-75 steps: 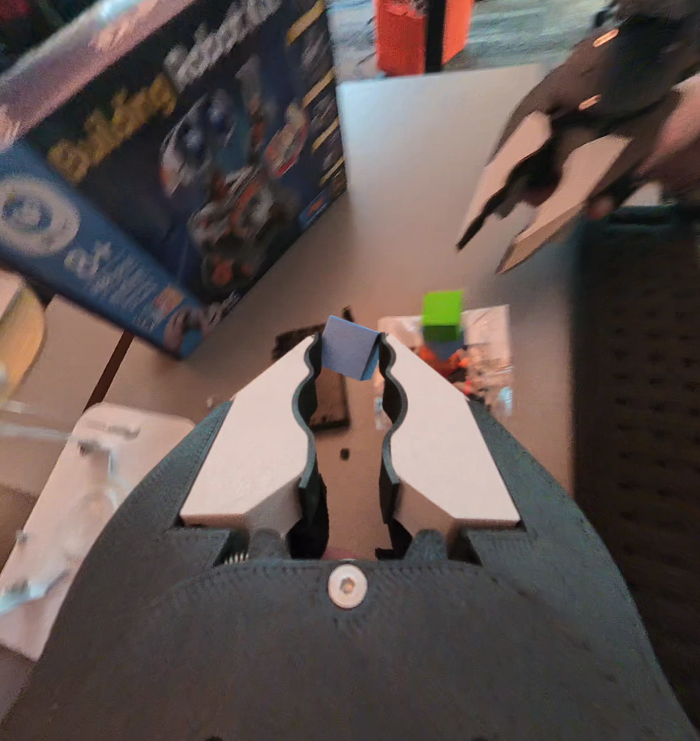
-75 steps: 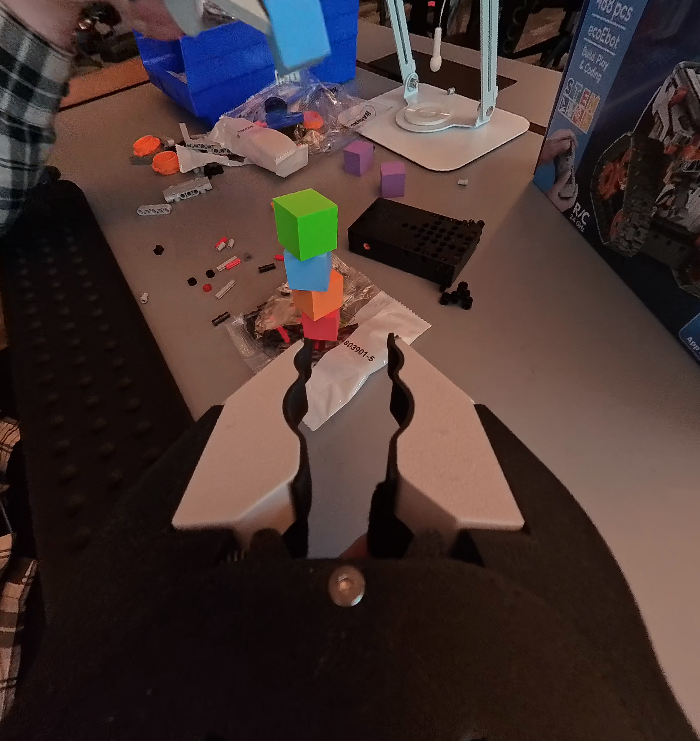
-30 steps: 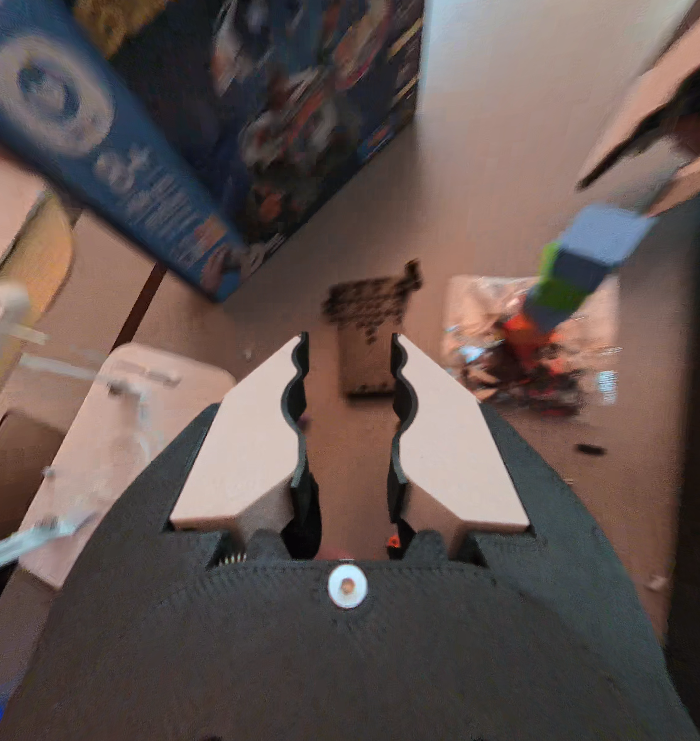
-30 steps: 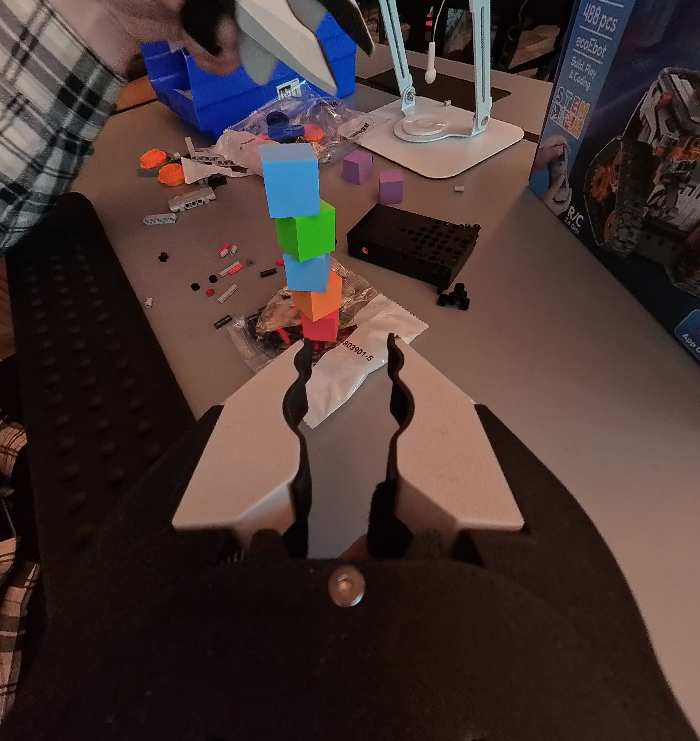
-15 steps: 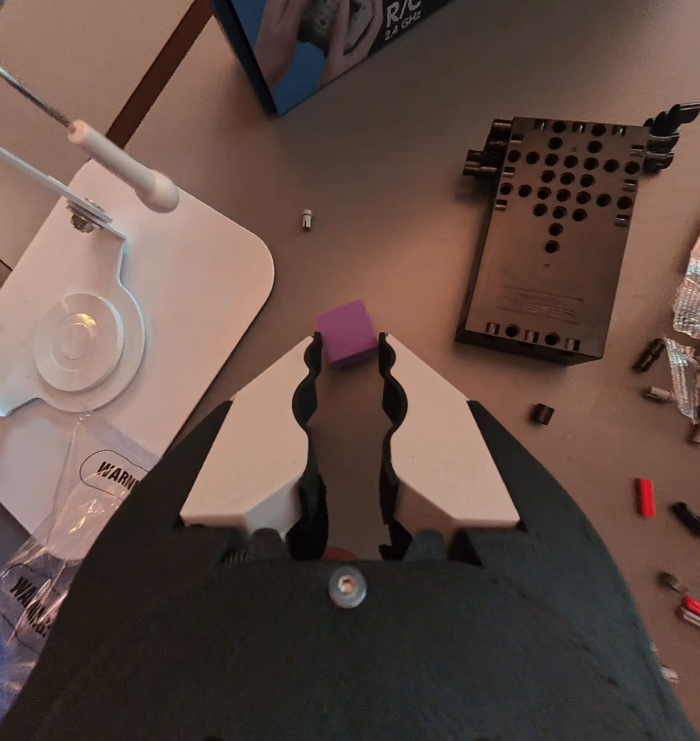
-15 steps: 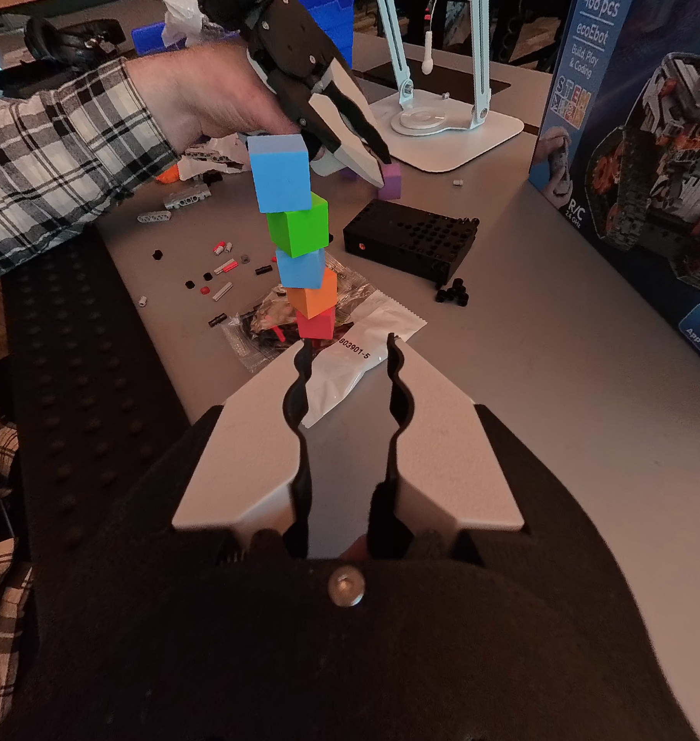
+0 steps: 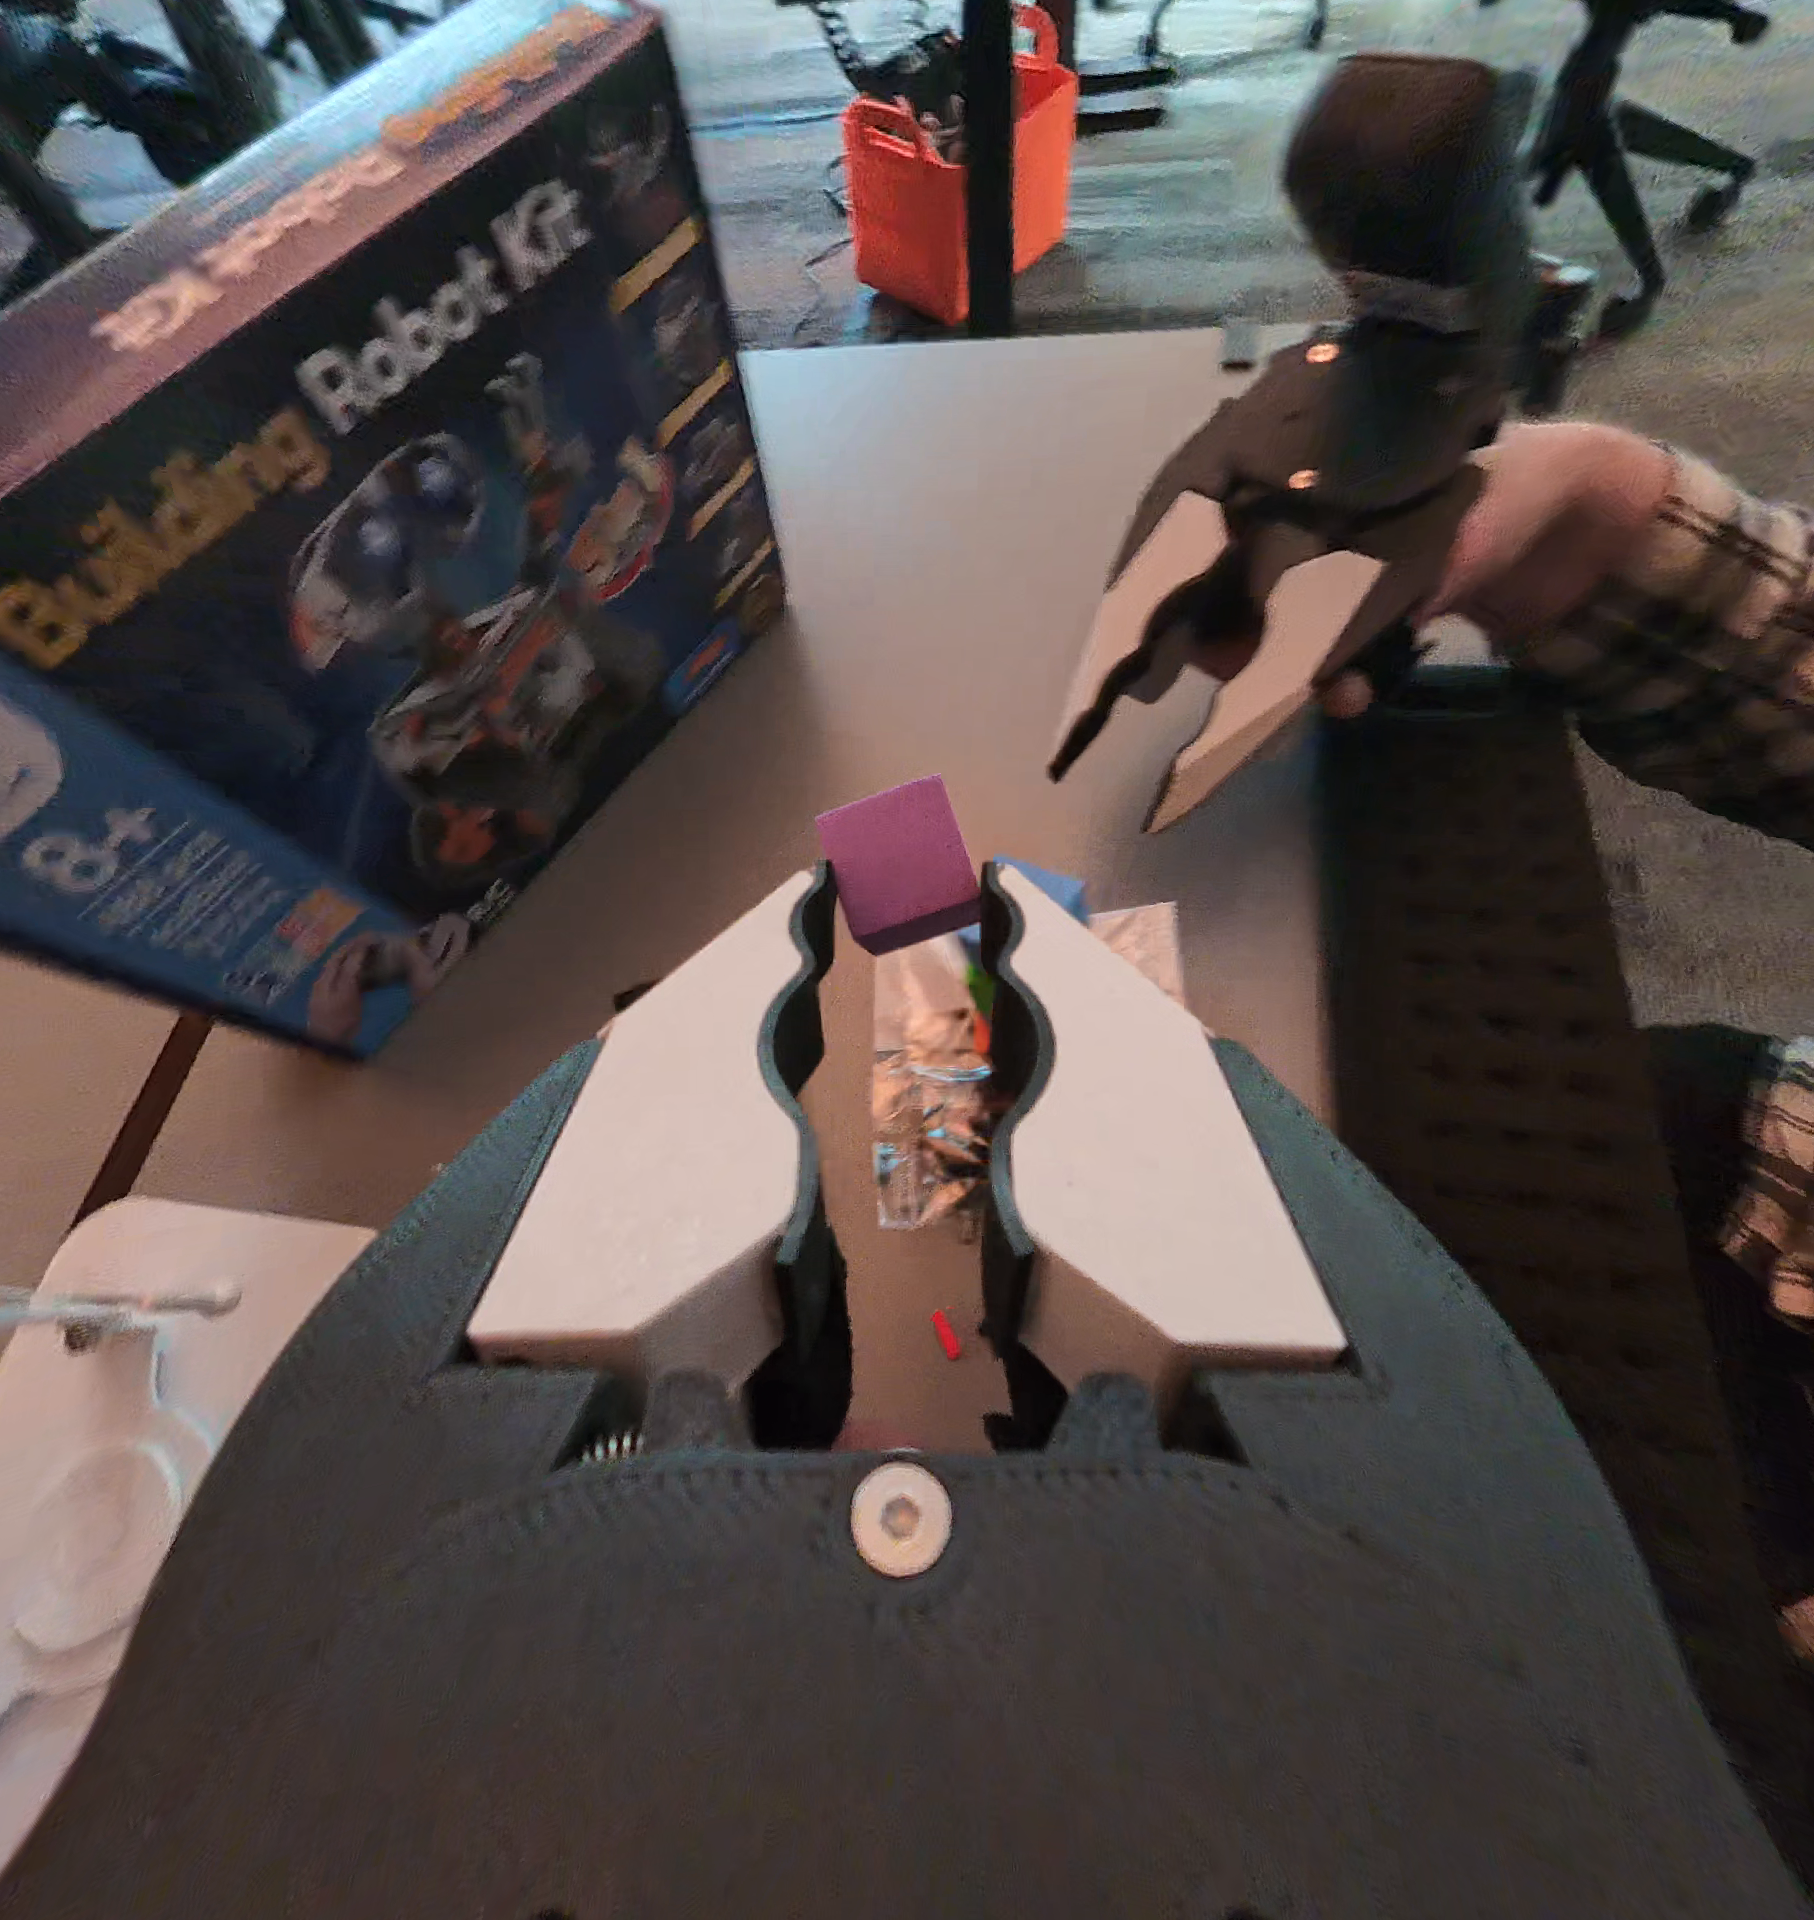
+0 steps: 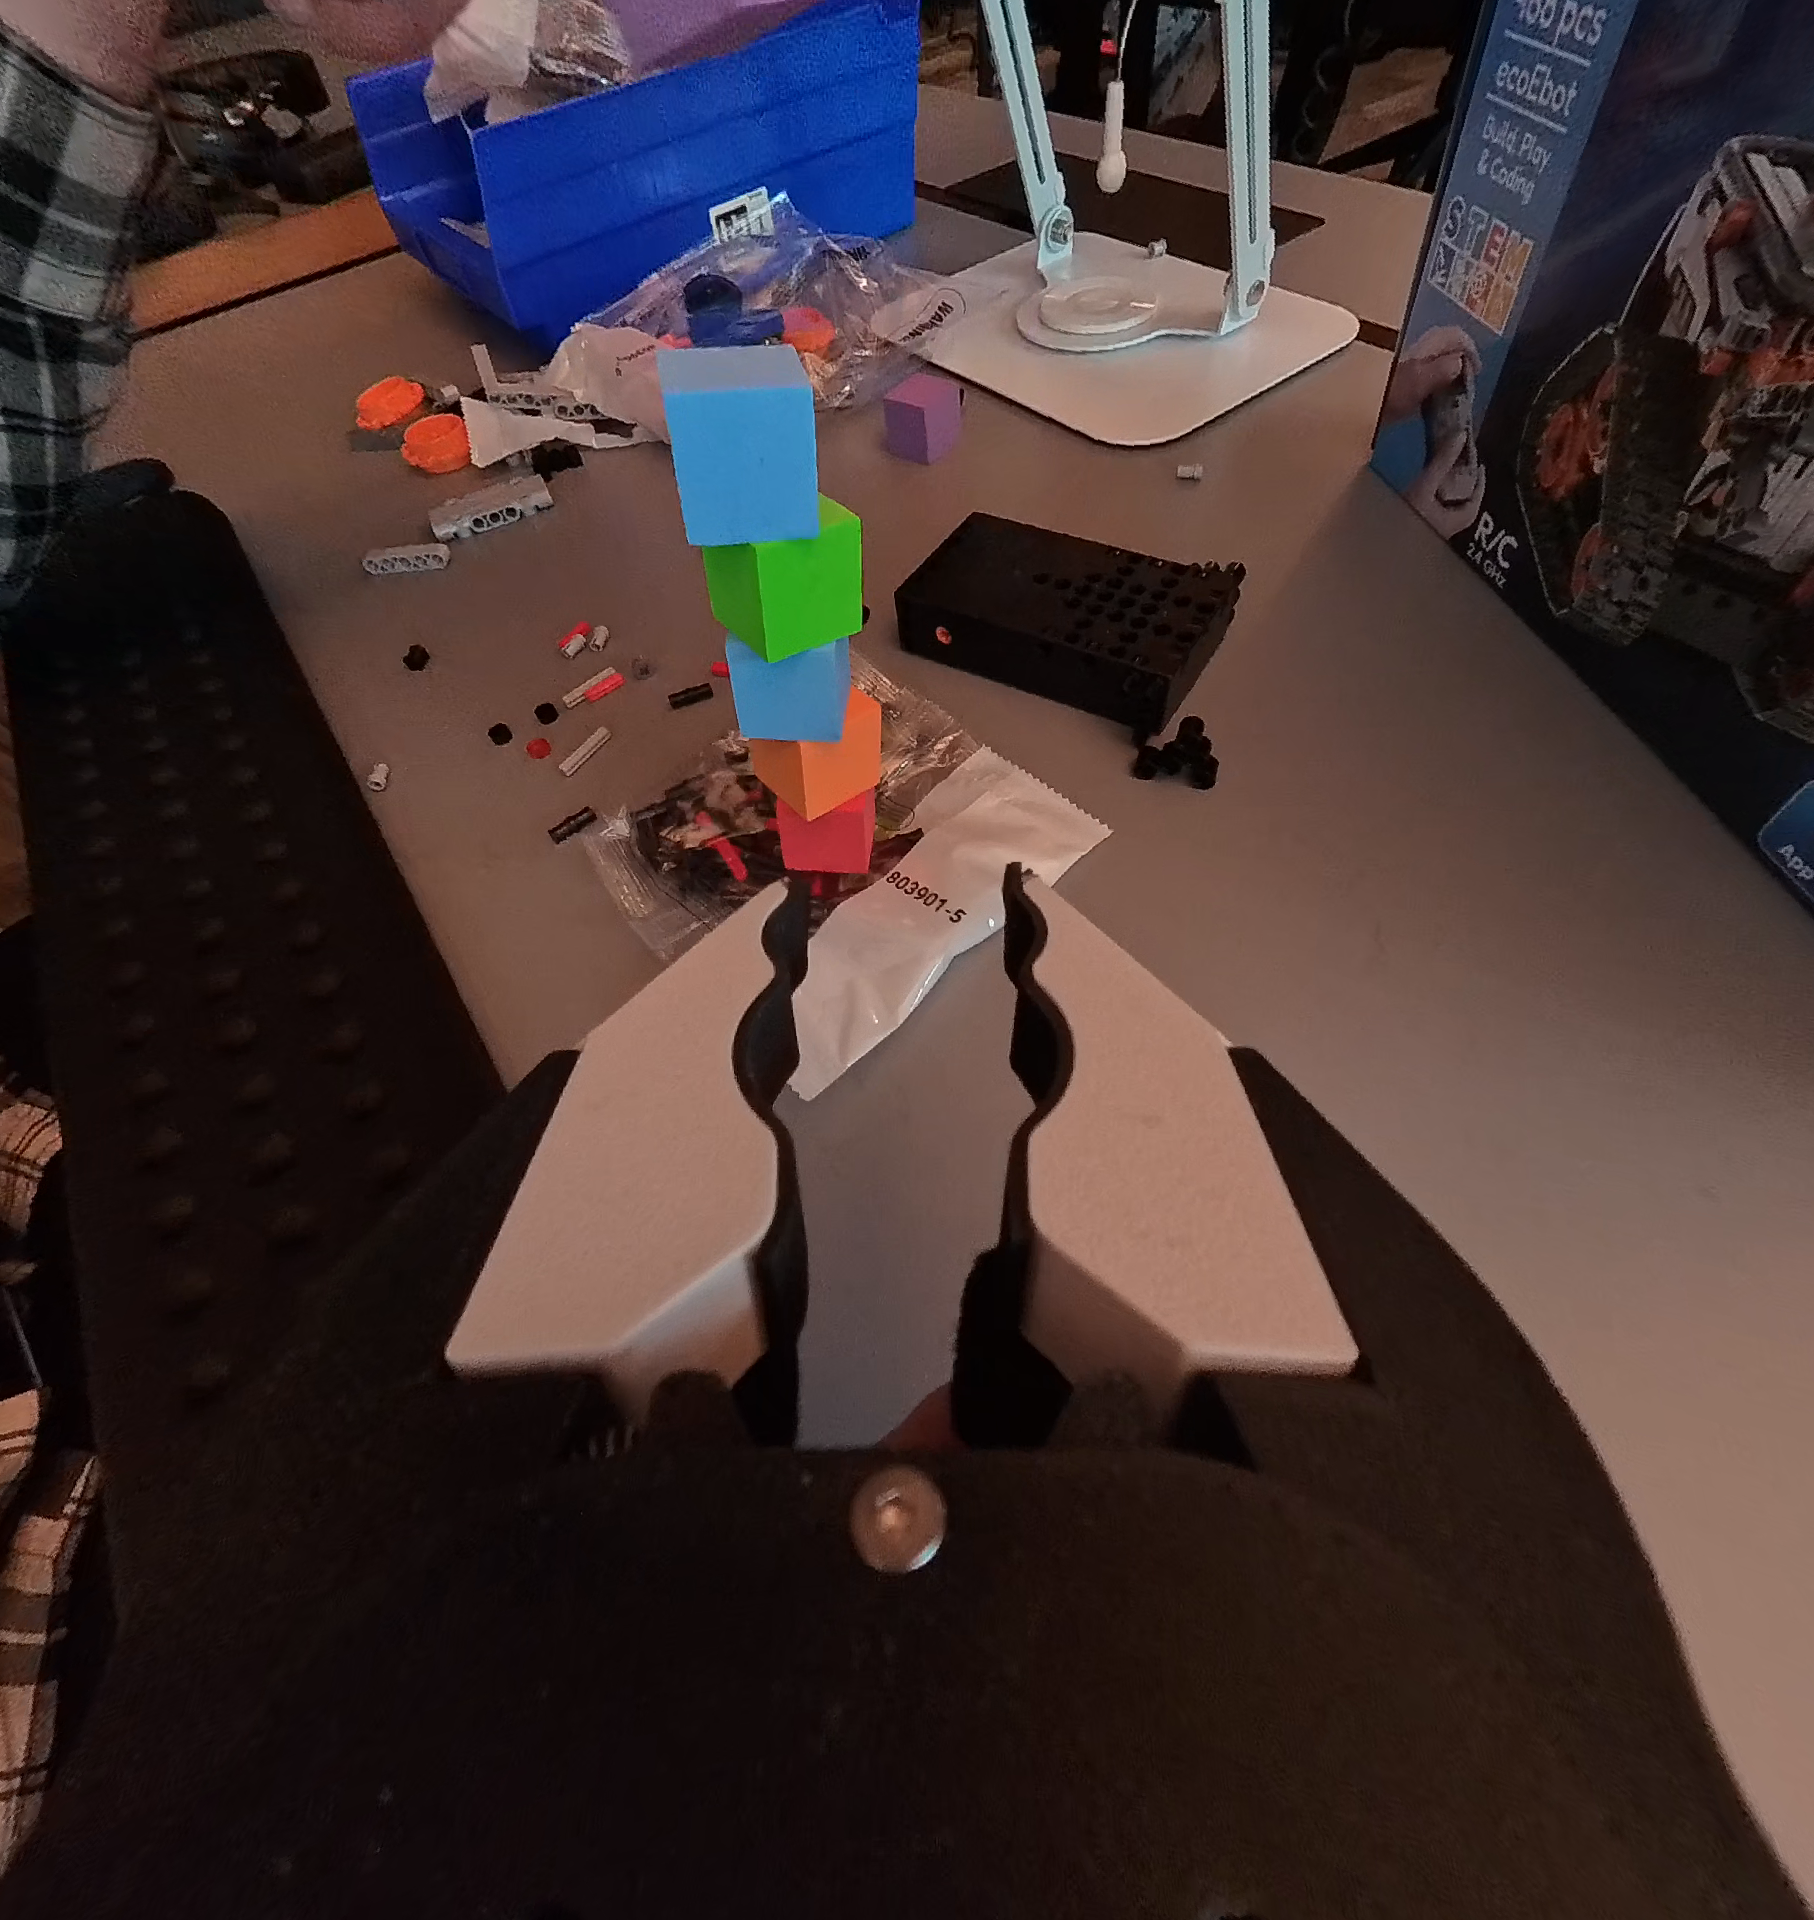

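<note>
Dim, warm indoor light; near foreground falls into deep shadow. Left wrist view shows motion blur at far edges; wide-angle distortion bends both views' margins.

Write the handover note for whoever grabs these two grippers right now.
Left gripper: shut on a purple cube, held in the air.
Right gripper: open, empty, low over the table just short of the stack.
Stack, top to bottom: top blue cube, green cube, lower blue cube, orange cube, red cube; it leans.
Second purple cube lies loose by the white stand base.
</note>
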A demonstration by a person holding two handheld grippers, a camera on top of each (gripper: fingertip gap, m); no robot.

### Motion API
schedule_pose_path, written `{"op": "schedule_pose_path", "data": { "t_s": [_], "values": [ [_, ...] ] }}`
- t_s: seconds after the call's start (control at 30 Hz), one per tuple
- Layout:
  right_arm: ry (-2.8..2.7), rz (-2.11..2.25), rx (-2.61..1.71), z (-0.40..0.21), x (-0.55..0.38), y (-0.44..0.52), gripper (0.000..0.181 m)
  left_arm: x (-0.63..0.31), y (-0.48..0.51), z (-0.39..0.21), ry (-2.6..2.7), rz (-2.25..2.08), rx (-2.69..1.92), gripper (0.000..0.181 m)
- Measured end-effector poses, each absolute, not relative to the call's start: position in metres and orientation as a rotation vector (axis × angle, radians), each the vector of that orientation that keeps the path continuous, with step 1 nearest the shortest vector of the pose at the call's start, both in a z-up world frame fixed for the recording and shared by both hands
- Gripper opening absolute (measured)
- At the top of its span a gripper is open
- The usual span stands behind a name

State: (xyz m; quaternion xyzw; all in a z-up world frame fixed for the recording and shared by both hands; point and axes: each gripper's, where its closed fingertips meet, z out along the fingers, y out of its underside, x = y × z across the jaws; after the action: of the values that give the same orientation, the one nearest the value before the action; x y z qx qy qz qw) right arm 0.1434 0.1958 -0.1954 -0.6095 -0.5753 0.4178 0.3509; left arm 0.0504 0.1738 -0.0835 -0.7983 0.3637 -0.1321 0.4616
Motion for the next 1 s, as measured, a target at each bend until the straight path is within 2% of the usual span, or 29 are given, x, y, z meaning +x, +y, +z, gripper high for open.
{"op": "schedule_pose_path", "data": {
  "t_s": [0.77,1.0],
  "values": [
    [-1.482,1.094,-1.576,-0.195,0.145,0.196,0.037,0.077,0.169,-0.118,1.02,-0.384,-2.096,0.027],
    [-1.481,1.095,-1.572,-0.194,0.145,0.196,0.037,0.076,0.172,-0.115,1.001,-0.375,-2.082,0.037]
  ]
}}
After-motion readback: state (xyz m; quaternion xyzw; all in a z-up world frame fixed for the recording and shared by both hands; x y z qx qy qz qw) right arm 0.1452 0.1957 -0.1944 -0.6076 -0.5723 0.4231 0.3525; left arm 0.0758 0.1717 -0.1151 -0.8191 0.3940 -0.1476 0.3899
